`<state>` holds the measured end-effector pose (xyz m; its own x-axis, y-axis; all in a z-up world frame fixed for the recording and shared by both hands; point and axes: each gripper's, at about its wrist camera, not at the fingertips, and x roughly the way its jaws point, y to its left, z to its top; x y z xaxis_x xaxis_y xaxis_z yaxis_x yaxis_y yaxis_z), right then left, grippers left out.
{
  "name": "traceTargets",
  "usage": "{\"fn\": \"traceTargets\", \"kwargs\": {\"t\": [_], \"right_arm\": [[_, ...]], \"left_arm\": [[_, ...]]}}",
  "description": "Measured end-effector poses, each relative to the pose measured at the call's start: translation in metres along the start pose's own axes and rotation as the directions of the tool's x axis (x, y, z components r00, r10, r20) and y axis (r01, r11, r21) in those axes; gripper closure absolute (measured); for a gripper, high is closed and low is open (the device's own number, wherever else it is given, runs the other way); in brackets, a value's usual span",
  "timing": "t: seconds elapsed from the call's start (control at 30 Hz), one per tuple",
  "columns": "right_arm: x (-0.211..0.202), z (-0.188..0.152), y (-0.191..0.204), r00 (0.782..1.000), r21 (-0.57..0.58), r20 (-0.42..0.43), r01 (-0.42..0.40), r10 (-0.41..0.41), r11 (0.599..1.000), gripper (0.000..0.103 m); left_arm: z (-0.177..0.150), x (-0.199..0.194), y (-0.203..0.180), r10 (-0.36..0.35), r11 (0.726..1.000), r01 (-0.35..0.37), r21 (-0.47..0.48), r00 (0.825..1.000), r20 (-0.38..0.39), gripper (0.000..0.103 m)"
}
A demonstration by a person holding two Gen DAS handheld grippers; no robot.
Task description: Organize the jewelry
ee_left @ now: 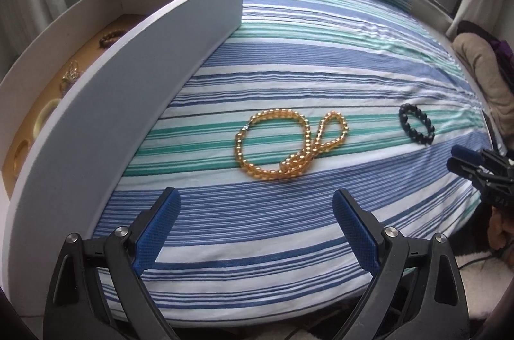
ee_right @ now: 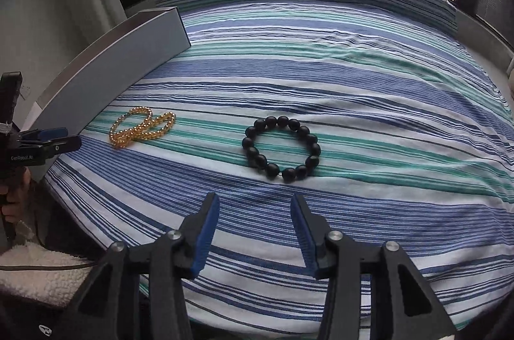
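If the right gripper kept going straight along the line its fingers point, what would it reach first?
Most likely the black bead bracelet, which lies directly ahead of the open, empty right gripper on the striped bedcover. Depth is hard to judge, so it might touch bare cover just short of it.

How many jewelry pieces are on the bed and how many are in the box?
On the bed: 2, the gold beads and the black bracelet.
In the box, as far as shows: 4, partly hidden behind its wall.
Total: 6
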<state>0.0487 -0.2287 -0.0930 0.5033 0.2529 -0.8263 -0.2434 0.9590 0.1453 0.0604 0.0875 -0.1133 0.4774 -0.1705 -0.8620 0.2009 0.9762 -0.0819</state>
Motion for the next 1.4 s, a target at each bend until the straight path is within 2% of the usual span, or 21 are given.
{"fn": "traceTargets", "kwargs": {"t": [0.1,0.23,0.33,0.4,0.43,0.5,0.53,0.57,0.7,0.87,1.0,1.1,1.17,1.27,1.4], "right_arm": [[0.001,0.001,0.005,1.0,0.01,0.004,-0.024,0.024,1.0,0.056],[-0.002,0.0,0.01,1.0,0.004,0.014,-0.027,0.027,1.0,0.056],[-0.007,-0.002,0.007,1.0,0.012,0.025,-0.019,0.019,1.0,0.056],[-0.011,-0.003,0.003,0.999,0.021,0.031,-0.009,0.009,1.0,0.056],[-0.012,-0.003,0.001,0.999,0.028,0.034,-0.005,0.004,1.0,0.056],[-0.014,-0.004,-0.004,0.999,0.04,0.037,0.002,-0.004,0.999,0.056],[-0.014,-0.004,-0.007,0.999,0.045,0.036,0.005,-0.007,0.999,0.056],[-0.014,-0.003,-0.01,0.999,0.051,0.035,0.007,-0.009,0.999,0.056],[-0.011,0.01,-0.024,0.999,0.07,0.034,0.012,-0.014,0.998,0.056],[0.011,0.032,-0.024,0.999,0.015,-0.011,-0.04,0.04,0.999,0.056],[0.036,0.047,-0.019,0.996,-0.04,-0.076,-0.045,0.042,0.998,0.056],[0.051,0.049,-0.011,0.985,-0.082,-0.146,-0.107,0.094,0.991,0.056],[0.061,0.052,-0.005,0.985,-0.104,-0.155,-0.091,0.074,0.99,0.056],[0.078,0.059,0.0,0.985,-0.072,-0.156,-0.089,0.077,0.993,0.056],[0.092,0.067,0.008,0.991,-0.04,-0.127,0.025,-0.03,0.999,0.057]], "left_arm": [[0.008,0.01,-0.02,-0.047,0.994,0.047,0.102,0.999,-0.003,0.01],[0.021,0.038,-0.039,-0.1,0.975,0.105,0.198,0.994,-0.034,0.019],[0.028,0.061,-0.044,-0.069,0.969,0.082,0.233,0.996,-0.062,0.026],[0.028,0.072,-0.046,-0.047,0.966,0.067,0.248,0.995,-0.086,0.036],[0.028,0.071,-0.047,-0.043,0.964,0.059,0.26,0.997,-0.066,0.039],[0.028,0.069,-0.05,-0.066,0.957,0.08,0.278,0.996,-0.061,0.062],[0.029,0.068,-0.051,-0.079,0.956,0.094,0.277,0.995,-0.065,0.09],[0.03,0.068,-0.051,-0.089,0.958,0.106,0.267,0.993,-0.075,0.097],[0.032,0.061,-0.039,-0.134,0.975,0.143,0.171,0.989,-0.064,0.098],[0.031,0.038,-0.024,-0.183,0.981,0.183,0.065,0.983,-0.003,0.098],[0.029,0.023,-0.015,-0.179,0.984,0.178,0.031,0.984,0.025,0.098],[0.024,0.02,-0.008,-0.17,0.985,0.169,0.011,0.985,0.029,0.098],[0.021,0.02,-0.005,-0.168,0.986,0.169,-0.005,0.985,0.029,0.098],[0.018,0.023,-0.003,-0.164,0.986,0.165,-0.026,0.986,0.027,0.098],[0.017,0.02,0.001,-0.154,0.987,0.155,-0.043,0.988,0.031,0.098]]}}
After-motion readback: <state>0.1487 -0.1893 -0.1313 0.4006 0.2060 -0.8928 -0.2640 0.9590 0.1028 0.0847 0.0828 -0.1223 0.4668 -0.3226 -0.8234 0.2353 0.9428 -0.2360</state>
